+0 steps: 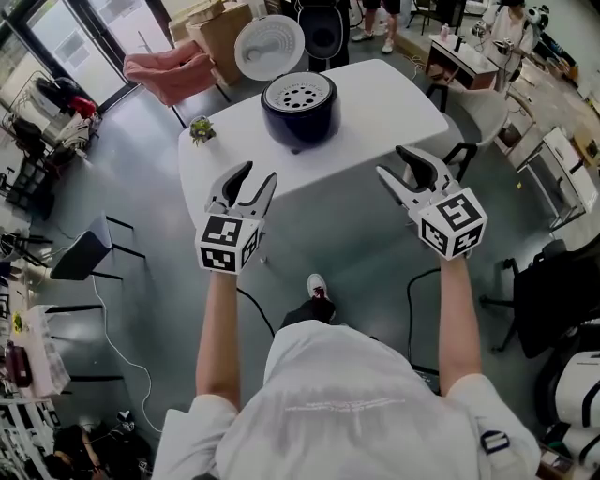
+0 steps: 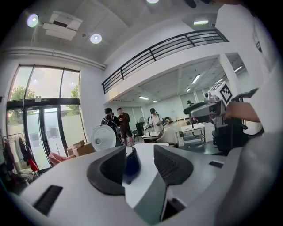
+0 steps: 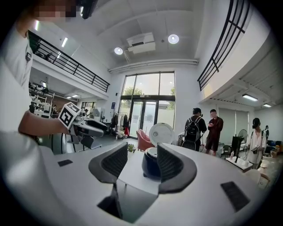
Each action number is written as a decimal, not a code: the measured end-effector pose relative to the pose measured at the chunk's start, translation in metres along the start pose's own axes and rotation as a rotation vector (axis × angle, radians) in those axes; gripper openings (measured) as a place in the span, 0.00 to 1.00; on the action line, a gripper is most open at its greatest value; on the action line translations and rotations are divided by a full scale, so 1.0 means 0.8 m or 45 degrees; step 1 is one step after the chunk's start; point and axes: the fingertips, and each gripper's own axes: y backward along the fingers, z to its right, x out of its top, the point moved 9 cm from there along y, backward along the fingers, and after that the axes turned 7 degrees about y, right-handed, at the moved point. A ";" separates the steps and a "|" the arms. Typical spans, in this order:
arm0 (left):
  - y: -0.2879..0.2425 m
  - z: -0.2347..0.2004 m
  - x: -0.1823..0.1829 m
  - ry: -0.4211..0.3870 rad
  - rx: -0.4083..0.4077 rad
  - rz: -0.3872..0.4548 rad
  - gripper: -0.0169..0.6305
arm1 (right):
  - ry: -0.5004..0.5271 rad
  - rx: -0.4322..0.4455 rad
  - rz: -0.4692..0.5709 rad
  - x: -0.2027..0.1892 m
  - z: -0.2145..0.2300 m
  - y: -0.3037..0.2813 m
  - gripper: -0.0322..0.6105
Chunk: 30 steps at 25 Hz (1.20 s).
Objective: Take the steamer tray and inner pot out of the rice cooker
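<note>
A dark blue rice cooker (image 1: pixel 298 111) stands at the far middle of a white table (image 1: pixel 394 94). Its white lid (image 1: pixel 269 45) is tipped up behind it, and a perforated steamer tray (image 1: pixel 298 92) lies in its mouth. The inner pot is hidden under the tray. My left gripper (image 1: pixel 255 174) and right gripper (image 1: pixel 394 161) hover over the table's near edge, short of the cooker, both open and empty. In the left gripper view the cooker (image 2: pixel 131 162) shows between the open jaws of that gripper (image 2: pixel 139 161). The right gripper view frames the cooker (image 3: pixel 150 162) in the same way.
A small potted plant (image 1: pixel 202 129) sits at the table's left corner. A pink chair (image 1: pixel 169 70) and cardboard boxes (image 1: pixel 220 28) lie beyond the table. A black chair (image 1: pixel 459 155) stands at the right, desks further right. Several people (image 3: pixel 203 128) stand behind the table.
</note>
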 end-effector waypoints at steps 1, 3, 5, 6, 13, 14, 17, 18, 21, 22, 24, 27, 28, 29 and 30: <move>-0.003 -0.002 0.000 0.005 0.004 0.001 0.35 | -0.004 0.001 0.000 -0.002 0.002 -0.003 0.37; -0.014 -0.004 -0.002 0.009 0.006 -0.002 0.35 | -0.016 0.005 -0.005 -0.010 0.009 -0.007 0.37; -0.029 -0.005 -0.007 0.014 0.005 -0.010 0.35 | -0.020 0.010 -0.018 -0.020 0.019 -0.013 0.37; -0.038 -0.007 -0.010 0.019 0.005 -0.013 0.35 | -0.021 0.010 -0.026 -0.024 0.026 -0.018 0.37; -0.103 -0.038 -0.031 0.079 0.027 -0.032 0.35 | -0.021 0.036 -0.068 -0.045 0.081 -0.076 0.37; -0.114 -0.044 -0.034 0.088 0.028 -0.035 0.35 | -0.016 0.046 -0.071 -0.046 0.089 -0.088 0.37; -0.149 -0.061 -0.040 0.104 0.030 -0.056 0.35 | -0.013 0.078 -0.075 -0.052 0.113 -0.125 0.37; -0.160 -0.067 -0.040 0.106 0.031 -0.064 0.35 | -0.017 0.088 -0.076 -0.054 0.120 -0.136 0.37; -0.191 -0.083 -0.033 0.100 0.031 -0.066 0.35 | -0.030 0.097 -0.069 -0.056 0.146 -0.166 0.37; -0.202 -0.088 -0.030 0.096 0.028 -0.064 0.35 | -0.031 0.098 -0.065 -0.056 0.156 -0.176 0.37; -0.224 -0.098 -0.025 0.086 0.013 -0.067 0.35 | -0.026 0.111 -0.067 -0.056 0.174 -0.199 0.37; -0.258 -0.111 -0.025 0.078 -0.009 -0.087 0.35 | -0.020 0.151 -0.088 -0.061 0.194 -0.237 0.37; -0.268 -0.117 -0.025 0.082 -0.011 -0.092 0.35 | -0.019 0.166 -0.095 -0.063 0.200 -0.249 0.37; -0.278 -0.123 -0.024 0.088 -0.012 -0.095 0.35 | -0.017 0.179 -0.101 -0.064 0.206 -0.261 0.37; -0.287 -0.130 -0.024 0.092 -0.011 -0.097 0.35 | -0.015 0.191 -0.105 -0.064 0.213 -0.273 0.37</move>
